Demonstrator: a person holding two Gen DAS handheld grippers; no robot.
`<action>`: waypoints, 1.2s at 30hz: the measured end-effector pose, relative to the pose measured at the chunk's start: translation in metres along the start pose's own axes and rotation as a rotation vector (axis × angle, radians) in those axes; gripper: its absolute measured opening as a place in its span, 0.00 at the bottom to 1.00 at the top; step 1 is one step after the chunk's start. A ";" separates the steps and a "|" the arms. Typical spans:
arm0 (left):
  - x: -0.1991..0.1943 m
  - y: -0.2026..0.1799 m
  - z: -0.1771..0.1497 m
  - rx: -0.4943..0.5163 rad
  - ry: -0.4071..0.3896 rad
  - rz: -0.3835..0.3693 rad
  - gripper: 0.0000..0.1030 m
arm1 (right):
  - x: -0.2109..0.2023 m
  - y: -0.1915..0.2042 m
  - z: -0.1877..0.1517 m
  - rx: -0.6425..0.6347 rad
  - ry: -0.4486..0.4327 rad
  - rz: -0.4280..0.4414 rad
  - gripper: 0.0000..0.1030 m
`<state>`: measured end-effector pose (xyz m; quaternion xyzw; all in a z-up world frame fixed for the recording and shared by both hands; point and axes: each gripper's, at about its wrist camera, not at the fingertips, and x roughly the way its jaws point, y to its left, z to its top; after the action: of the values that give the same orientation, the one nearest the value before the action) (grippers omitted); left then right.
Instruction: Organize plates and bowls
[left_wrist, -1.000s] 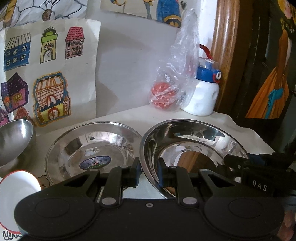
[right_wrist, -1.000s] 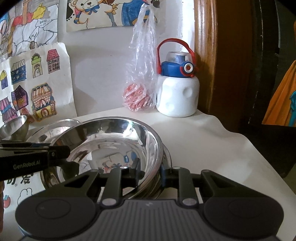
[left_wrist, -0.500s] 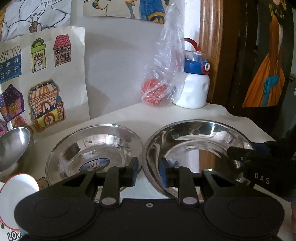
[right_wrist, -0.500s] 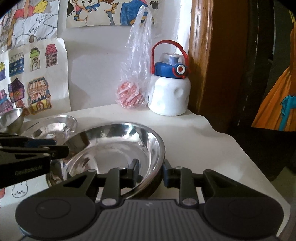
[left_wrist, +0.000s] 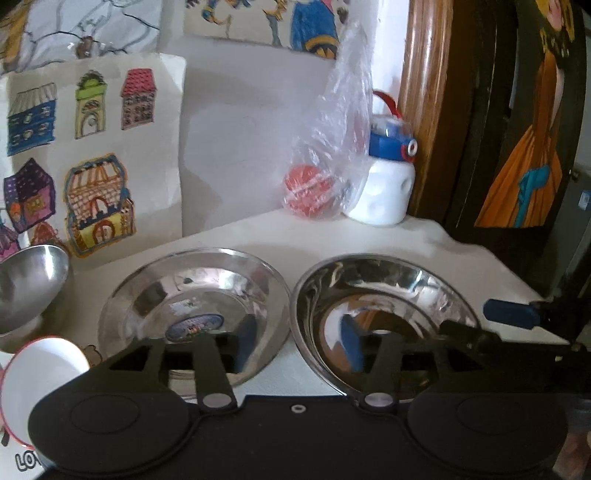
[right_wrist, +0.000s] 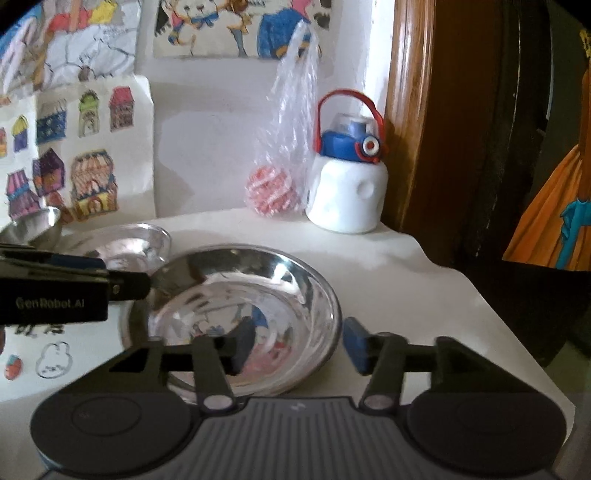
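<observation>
My left gripper (left_wrist: 297, 345) has its fingers spread wide, one over the shallow steel plate (left_wrist: 192, 295) and the other over the deep steel bowl (left_wrist: 384, 317), gripping neither. My right gripper (right_wrist: 295, 349) is also wide apart, straddling the bowl's (right_wrist: 258, 295) near right rim, one finger over the inside and one outside; I cannot tell whether either touches the metal. Plate and bowl sit side by side on the white table (left_wrist: 369, 240), rims nearly touching.

Only my left view shows the small white red-rimmed bowl (left_wrist: 40, 373) at the near left corner and the whole plate; from the right, the plate (right_wrist: 125, 243) is partly hidden behind my left gripper. Both views catch the small steel bowl (left_wrist: 29, 280) at far left, the bagged red ball (right_wrist: 271, 190) and the white bottle (right_wrist: 347, 195) by the wall.
</observation>
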<state>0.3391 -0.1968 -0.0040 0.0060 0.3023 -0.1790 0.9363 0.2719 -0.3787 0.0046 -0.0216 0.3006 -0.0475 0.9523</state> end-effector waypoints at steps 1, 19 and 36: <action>-0.005 0.004 0.002 -0.005 -0.009 -0.006 0.63 | -0.004 0.002 0.001 -0.001 -0.009 0.005 0.64; -0.074 0.116 0.055 -0.083 -0.106 -0.038 0.99 | -0.064 0.050 0.030 0.106 -0.185 0.190 1.00; 0.005 0.152 0.076 0.086 0.135 -0.130 0.99 | -0.030 0.092 0.011 0.422 -0.010 0.306 1.00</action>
<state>0.4373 -0.0653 0.0404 0.0384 0.3563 -0.2513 0.8991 0.2611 -0.2837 0.0241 0.2229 0.2790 0.0356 0.9334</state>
